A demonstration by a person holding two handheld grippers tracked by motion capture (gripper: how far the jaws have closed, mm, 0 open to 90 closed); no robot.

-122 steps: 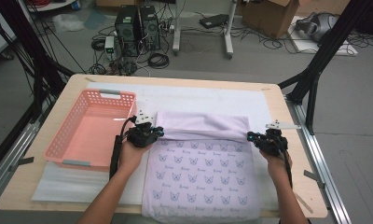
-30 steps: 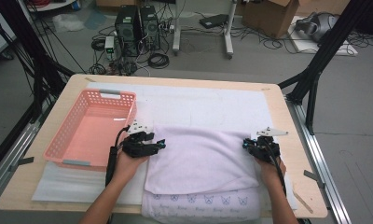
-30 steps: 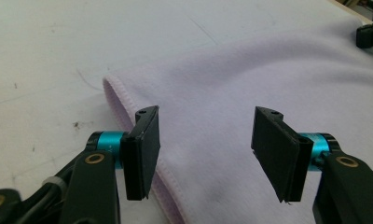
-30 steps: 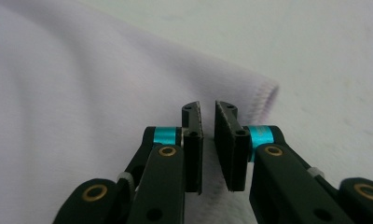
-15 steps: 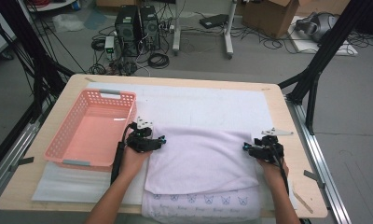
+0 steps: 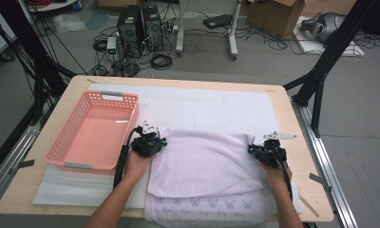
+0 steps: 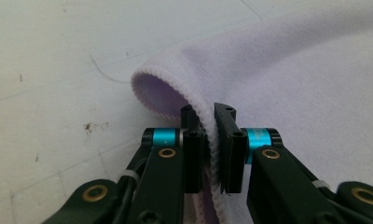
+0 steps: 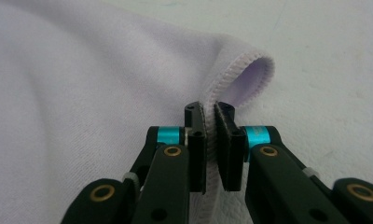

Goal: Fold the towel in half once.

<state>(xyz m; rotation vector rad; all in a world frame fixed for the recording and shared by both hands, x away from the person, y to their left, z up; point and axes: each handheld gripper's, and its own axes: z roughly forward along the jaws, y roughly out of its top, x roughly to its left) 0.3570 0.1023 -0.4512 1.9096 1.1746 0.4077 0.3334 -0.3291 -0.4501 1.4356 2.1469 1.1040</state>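
Note:
A lilac towel (image 6: 207,164) lies folded on the white mat, and a strip of its printed layer (image 6: 207,205) shows along the near edge. My left gripper (image 6: 152,142) sits at the towel's left edge. In the left gripper view its jaws (image 7: 209,112) have just been closing and now pinch the stitched hem of the towel (image 7: 306,70). My right gripper (image 6: 261,151) is at the right edge. Its jaws (image 8: 210,109) have also just been closing and are shut on the hem of the towel (image 8: 91,84) below a curled corner.
An empty pink basket (image 6: 95,130) stands on the table just left of my left hand. The white mat (image 6: 212,107) stretches bare behind the towel. The table's right edge (image 6: 302,142) runs close to my right gripper.
Since the oldest frame the plain fold has been drawn toward the person over most of the printed side. In the last second both hands have stayed at the towel's side edges.

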